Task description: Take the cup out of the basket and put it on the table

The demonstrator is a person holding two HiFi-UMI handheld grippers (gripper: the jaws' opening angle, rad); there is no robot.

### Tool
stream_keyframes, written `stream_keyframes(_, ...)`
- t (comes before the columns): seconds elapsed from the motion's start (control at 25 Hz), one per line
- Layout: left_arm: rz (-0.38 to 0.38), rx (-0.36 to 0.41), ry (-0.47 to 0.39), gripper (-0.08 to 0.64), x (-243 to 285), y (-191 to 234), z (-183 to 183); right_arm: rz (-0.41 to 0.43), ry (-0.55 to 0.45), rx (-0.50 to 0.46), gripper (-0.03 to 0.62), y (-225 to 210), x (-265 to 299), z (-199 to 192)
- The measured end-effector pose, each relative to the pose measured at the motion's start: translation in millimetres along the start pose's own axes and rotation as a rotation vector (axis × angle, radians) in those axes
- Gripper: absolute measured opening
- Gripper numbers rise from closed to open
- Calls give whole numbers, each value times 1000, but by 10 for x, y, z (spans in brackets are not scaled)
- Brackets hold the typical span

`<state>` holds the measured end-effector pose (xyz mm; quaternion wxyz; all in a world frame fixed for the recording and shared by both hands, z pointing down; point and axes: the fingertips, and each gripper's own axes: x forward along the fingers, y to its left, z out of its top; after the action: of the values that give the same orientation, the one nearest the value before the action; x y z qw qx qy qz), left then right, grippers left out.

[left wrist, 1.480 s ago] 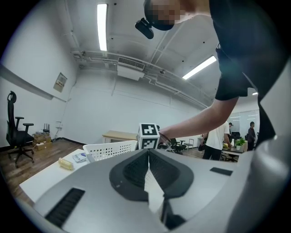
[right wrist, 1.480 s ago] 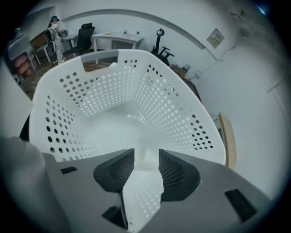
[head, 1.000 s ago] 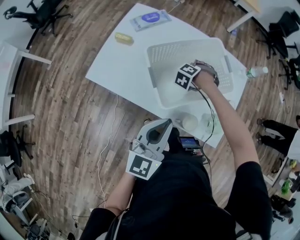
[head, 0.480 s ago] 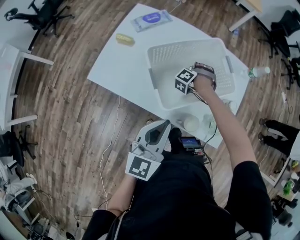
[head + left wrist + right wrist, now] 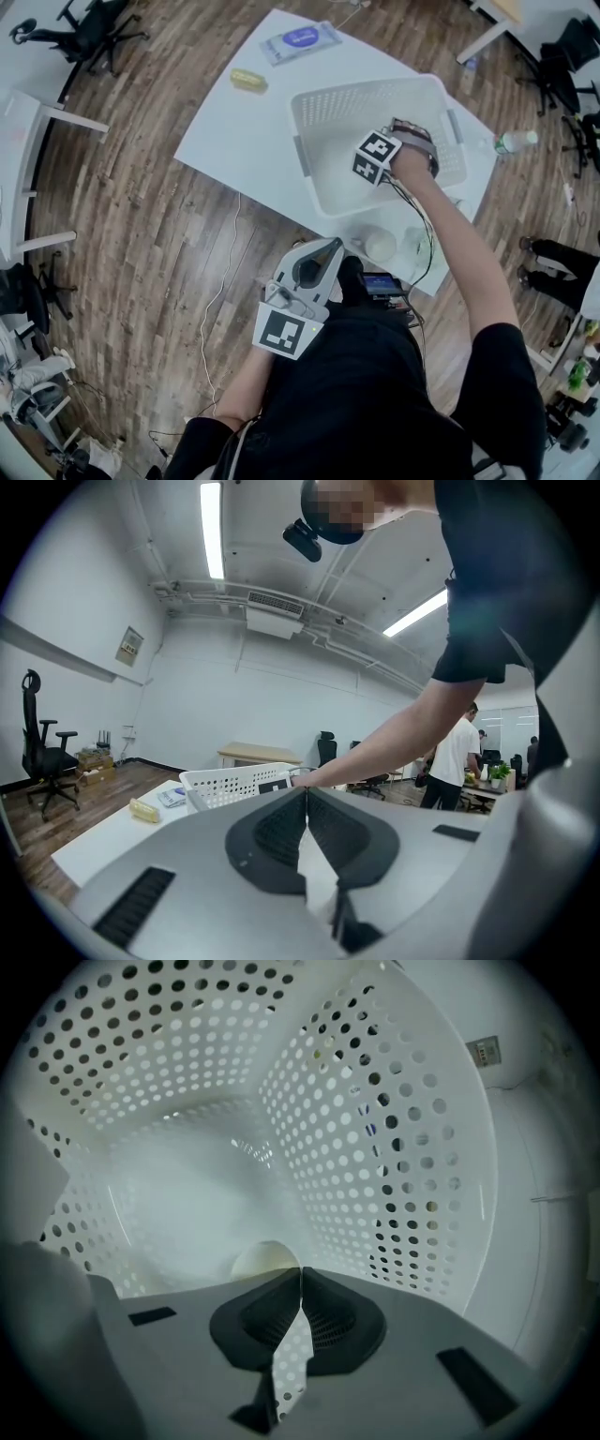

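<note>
since a moment ago the right gripper (image 5: 300,1271) has lifted slightly inside the basket (image 5: 330,101) and its jaws have closed, meeting at the edge of the cup (image 5: 261,1259) on the basket floor. i can't tell if the rim is actually pinched. if not, lifting leaves the cup behind. the left gripper (image 5: 305,791) is closed and empty.

A white basket (image 5: 323,112), dotted with round holes, is pictured on a white table (image 5: 234,141) over brown wood-plank flooring (image 5: 141,234). A pale cream cup (image 5: 265,1258) is seen. The left gripper (image 5: 306,791) and right gripper (image 5: 301,1269) are finished in grey with black pads (image 5: 330,1321), their cubes (image 5: 377,155) marked in black-and-white squares.
</note>
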<state>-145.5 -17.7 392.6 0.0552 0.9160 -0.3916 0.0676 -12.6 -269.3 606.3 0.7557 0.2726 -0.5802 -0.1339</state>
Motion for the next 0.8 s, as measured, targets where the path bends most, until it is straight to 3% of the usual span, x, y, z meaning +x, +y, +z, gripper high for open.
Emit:
stream_keyframes(0.12,3,6,-9,9,9,3,3,27,-69,57,29,-74,-145,41)
stream_keyframes(0.44,0,27,-42,9,77,-128,142,192,-305,326,29,-262,-743,-112)
stream_keyframes(0.8,-53,-6,-64,9,248,-415,243,284,-542,566,29,-582,-1623,-671)
